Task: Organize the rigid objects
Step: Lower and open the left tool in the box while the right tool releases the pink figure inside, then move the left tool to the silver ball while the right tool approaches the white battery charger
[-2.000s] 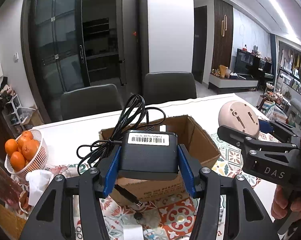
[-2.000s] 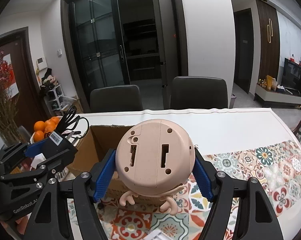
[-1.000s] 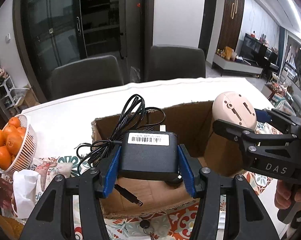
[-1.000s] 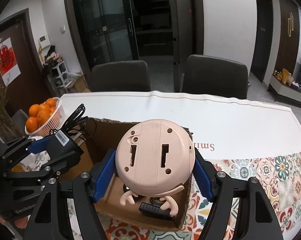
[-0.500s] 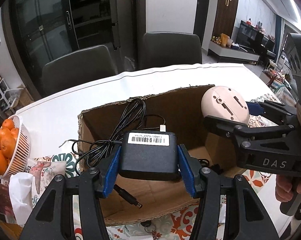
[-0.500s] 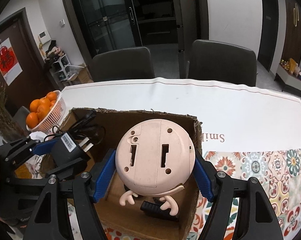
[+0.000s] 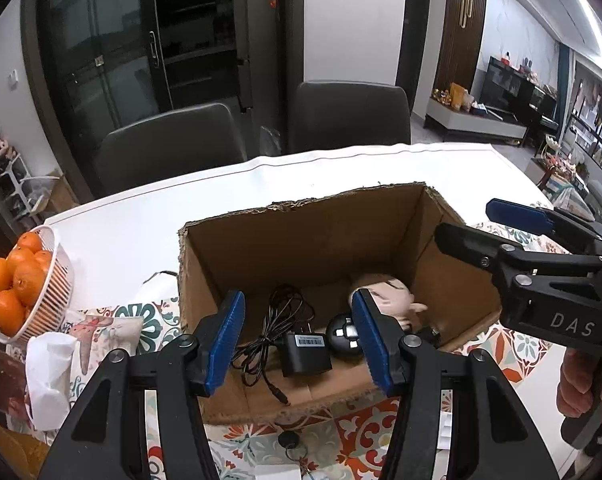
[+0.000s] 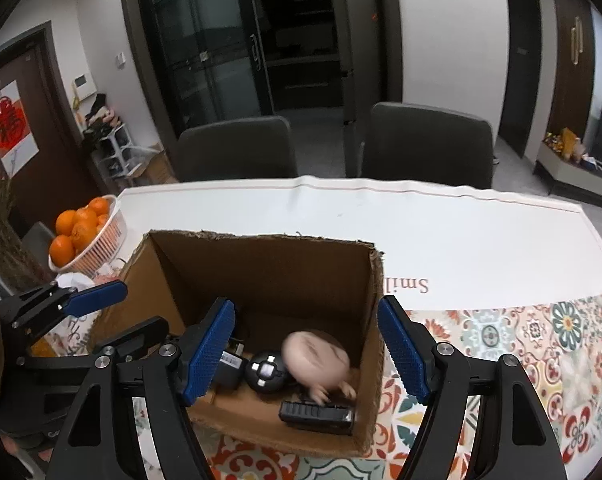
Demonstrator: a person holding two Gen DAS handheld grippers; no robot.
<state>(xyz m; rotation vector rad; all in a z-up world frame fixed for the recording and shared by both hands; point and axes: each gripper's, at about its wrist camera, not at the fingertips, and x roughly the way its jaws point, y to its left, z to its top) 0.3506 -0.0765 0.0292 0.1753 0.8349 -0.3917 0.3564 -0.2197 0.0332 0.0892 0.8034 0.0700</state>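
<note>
An open cardboard box (image 7: 301,236) (image 8: 261,264) stands on the table. Inside lie a black power adapter (image 7: 305,354) with its coiled cable (image 7: 277,320), a black round gadget (image 7: 343,336) (image 8: 267,372), a pink round toy (image 7: 385,296) (image 8: 315,356), blurred in the right wrist view, and a black flat device (image 8: 317,414). My left gripper (image 7: 299,340) is open and empty above the box's near wall. My right gripper (image 8: 307,352) is open and empty above the box's right half; it also shows in the left wrist view (image 7: 497,232).
A white basket of oranges (image 7: 17,284) (image 8: 85,236) stands left of the box, with crumpled white tissue (image 7: 47,376) near it. The table has a white cloth (image 8: 441,232) and patterned tiles (image 8: 521,344). Two dark chairs (image 7: 173,148) stand behind it.
Both grippers opened over the box. The power adapter and the pink toy dropped out of them and now lie on the box floor.
</note>
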